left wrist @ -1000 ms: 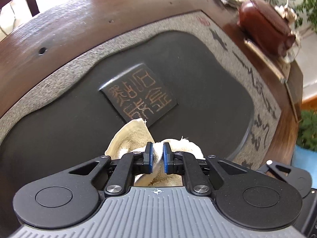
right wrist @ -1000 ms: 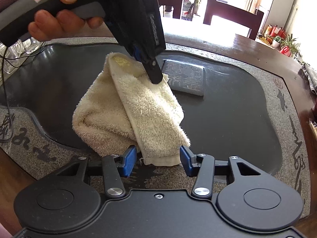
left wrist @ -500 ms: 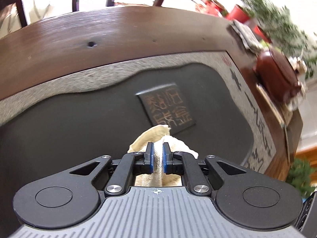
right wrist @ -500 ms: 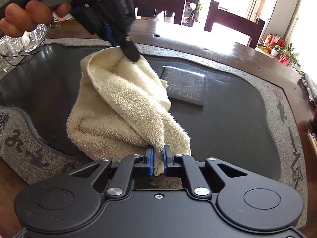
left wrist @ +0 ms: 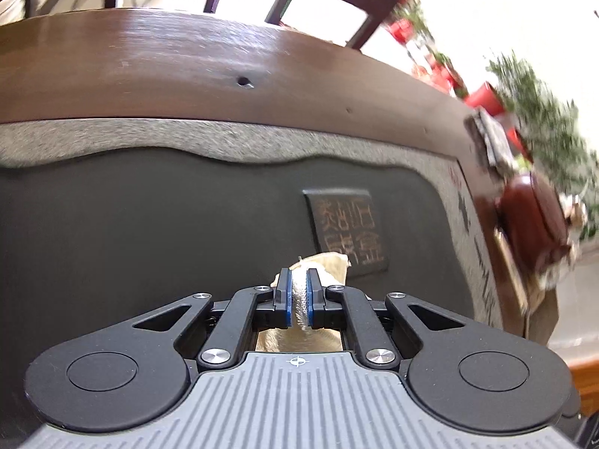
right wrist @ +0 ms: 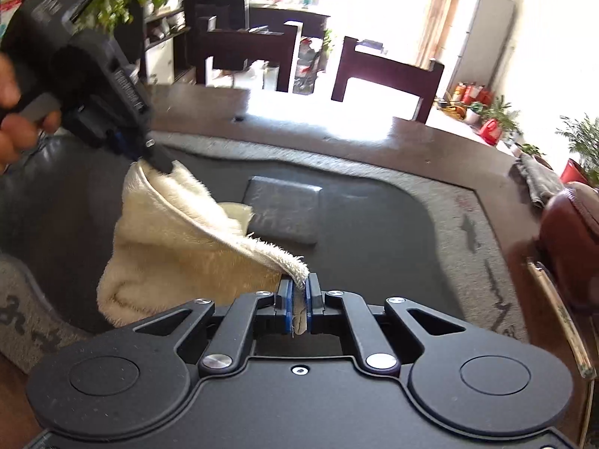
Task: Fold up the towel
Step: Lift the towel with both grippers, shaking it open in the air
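We pinch the towel [right wrist: 179,247] with 2 closed tools, left hand-held gripper [right wrist: 159,159] and right hand-held gripper [right wrist: 298,299] (1 corner each), probably to spread it above the surface [right wrist: 393,247].

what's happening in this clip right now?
A person is folding a cream towel over a dark stone tea tray with two handheld grippers. The left gripper is shut on one corner and holds it up high; the right gripper is shut on another corner, nearer the camera. The towel hangs between them in a sagging drape, its lower part bunched at the tray's near edge. No neat fold is laid down yet.
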`<state>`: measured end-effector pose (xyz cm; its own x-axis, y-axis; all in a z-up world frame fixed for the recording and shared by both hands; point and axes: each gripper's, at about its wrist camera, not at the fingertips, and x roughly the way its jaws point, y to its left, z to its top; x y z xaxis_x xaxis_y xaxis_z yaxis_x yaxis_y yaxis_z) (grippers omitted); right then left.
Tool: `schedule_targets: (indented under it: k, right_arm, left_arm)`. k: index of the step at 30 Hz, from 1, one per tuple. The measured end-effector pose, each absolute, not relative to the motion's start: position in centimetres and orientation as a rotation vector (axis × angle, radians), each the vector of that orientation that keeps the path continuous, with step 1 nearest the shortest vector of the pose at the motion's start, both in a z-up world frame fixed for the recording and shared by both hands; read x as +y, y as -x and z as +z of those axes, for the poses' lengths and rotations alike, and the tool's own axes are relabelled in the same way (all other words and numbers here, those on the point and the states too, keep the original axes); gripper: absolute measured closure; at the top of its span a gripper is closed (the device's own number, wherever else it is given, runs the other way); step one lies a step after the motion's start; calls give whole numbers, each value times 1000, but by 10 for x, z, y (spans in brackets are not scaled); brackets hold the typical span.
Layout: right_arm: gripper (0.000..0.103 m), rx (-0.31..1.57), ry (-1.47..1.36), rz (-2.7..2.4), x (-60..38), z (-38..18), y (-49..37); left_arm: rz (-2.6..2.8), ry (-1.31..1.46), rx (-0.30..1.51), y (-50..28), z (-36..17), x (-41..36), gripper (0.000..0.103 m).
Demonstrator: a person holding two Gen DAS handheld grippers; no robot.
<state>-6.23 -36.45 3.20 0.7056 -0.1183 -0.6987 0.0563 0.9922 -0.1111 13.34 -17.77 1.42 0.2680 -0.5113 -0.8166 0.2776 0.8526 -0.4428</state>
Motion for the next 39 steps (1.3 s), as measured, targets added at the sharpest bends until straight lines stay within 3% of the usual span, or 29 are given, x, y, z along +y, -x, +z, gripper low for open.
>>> schedule_targets:
  k: [27,39]
  right_arm:
    - [96,415,189,-122,-359,136,34]
    - [97,335,257,-116,-358,151,13]
  left_arm:
    - [-327,337,559,-80,172,-145,96]
    - [-292,392,513,-93,184,-144,101]
